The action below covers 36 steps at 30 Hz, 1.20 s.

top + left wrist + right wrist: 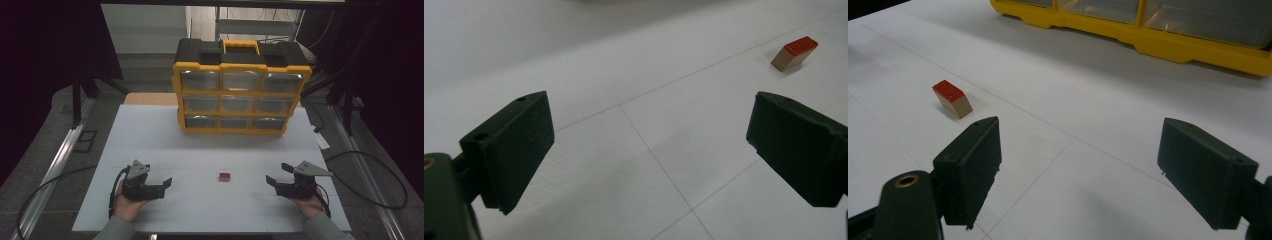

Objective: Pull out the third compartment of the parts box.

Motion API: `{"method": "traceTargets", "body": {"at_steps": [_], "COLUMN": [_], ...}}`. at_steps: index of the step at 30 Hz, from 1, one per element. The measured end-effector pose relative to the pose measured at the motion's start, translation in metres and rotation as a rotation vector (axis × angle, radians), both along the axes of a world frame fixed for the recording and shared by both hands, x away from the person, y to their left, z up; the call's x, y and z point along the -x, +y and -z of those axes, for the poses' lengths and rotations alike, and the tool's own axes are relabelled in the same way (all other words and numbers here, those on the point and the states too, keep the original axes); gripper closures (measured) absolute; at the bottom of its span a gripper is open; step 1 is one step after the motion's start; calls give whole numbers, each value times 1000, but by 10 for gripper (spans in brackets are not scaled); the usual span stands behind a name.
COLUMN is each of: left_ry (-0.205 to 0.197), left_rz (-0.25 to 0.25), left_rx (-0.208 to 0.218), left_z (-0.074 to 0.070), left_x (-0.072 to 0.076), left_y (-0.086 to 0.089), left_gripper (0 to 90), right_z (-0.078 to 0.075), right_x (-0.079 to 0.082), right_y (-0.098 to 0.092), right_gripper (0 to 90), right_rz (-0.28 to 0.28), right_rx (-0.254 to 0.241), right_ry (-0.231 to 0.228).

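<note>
A drawer cabinet (242, 90) stands upright at the far middle of the table (150, 135), its three rows of three drawers facing the near edge. A small block (224, 176) lies alone on the table toward the near side, well apart from the cabinet and roughly level with its middle column. The left gripper (168, 183) rests near the left of the near edge, the right gripper (270, 180) near the right, with the block between them. Cables (50, 185) trail off the table on both sides.
</note>
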<state>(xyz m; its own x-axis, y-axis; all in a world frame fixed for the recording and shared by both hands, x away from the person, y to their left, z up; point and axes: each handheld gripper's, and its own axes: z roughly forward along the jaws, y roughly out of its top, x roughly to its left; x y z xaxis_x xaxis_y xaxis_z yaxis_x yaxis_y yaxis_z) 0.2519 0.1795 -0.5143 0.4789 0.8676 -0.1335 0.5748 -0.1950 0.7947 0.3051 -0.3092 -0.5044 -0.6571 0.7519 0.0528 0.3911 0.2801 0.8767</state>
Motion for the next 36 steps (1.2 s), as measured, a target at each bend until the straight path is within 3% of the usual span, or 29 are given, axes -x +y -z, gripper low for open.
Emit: {"method": "traceTargets", "body": {"at_steps": [23, 36], "left_ry": [2, 2], "left_rz": [11, 11], "left_rx": [6, 7], "left_z": [0, 1], "left_x": [1, 1], "left_y": [0, 0], "left_gripper": [58, 60], "right_z": [-1, -3], "right_x": [3, 8], "right_y": [0, 8], "right_gripper": [194, 201], "right_rz": [18, -8], "right_rx": [21, 36], "right_ry": [-31, -57]}}
